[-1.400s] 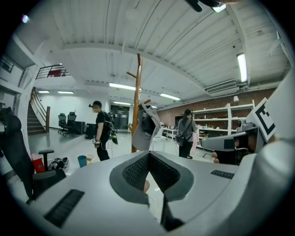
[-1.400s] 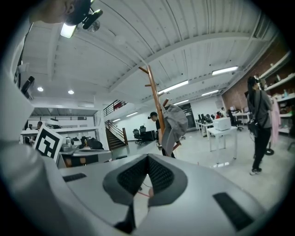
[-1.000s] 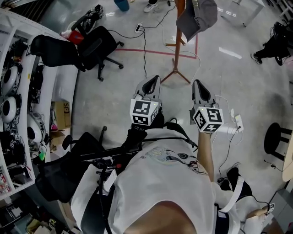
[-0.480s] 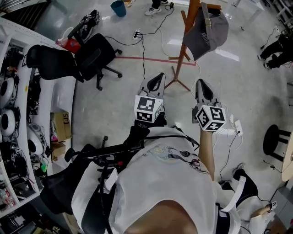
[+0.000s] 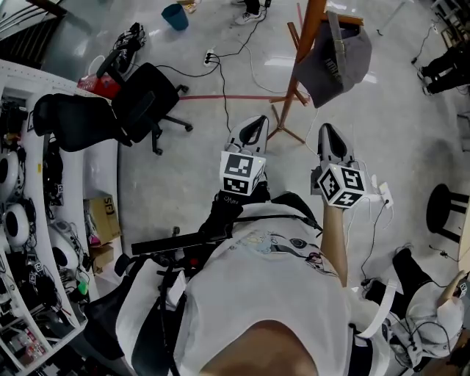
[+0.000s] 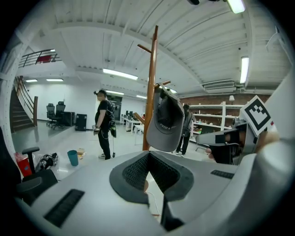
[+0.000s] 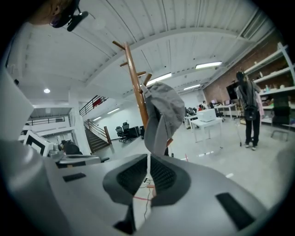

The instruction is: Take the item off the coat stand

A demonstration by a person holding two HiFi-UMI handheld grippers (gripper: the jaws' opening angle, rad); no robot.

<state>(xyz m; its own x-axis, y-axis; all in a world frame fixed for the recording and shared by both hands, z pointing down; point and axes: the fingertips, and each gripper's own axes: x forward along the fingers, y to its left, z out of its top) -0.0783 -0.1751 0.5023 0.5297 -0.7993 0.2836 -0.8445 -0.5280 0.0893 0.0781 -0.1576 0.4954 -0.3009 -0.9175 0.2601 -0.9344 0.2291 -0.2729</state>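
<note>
The grey cap (image 5: 334, 62) hangs from a peg on the right side of the wooden coat stand (image 5: 305, 51), its long axis running up and down beside the pole. My left hand-held gripper (image 5: 256, 123) and right hand-held gripper (image 5: 327, 132) are both closed and empty, near the stand's feet and apart from the cap. Left of the stand are a black office chair (image 5: 143, 99) and a trailing cable (image 5: 228, 88). Farther left is a blue bucket (image 5: 175, 15); I cannot see what is inside. A stool (image 5: 443, 213) stands well to the right.
</note>
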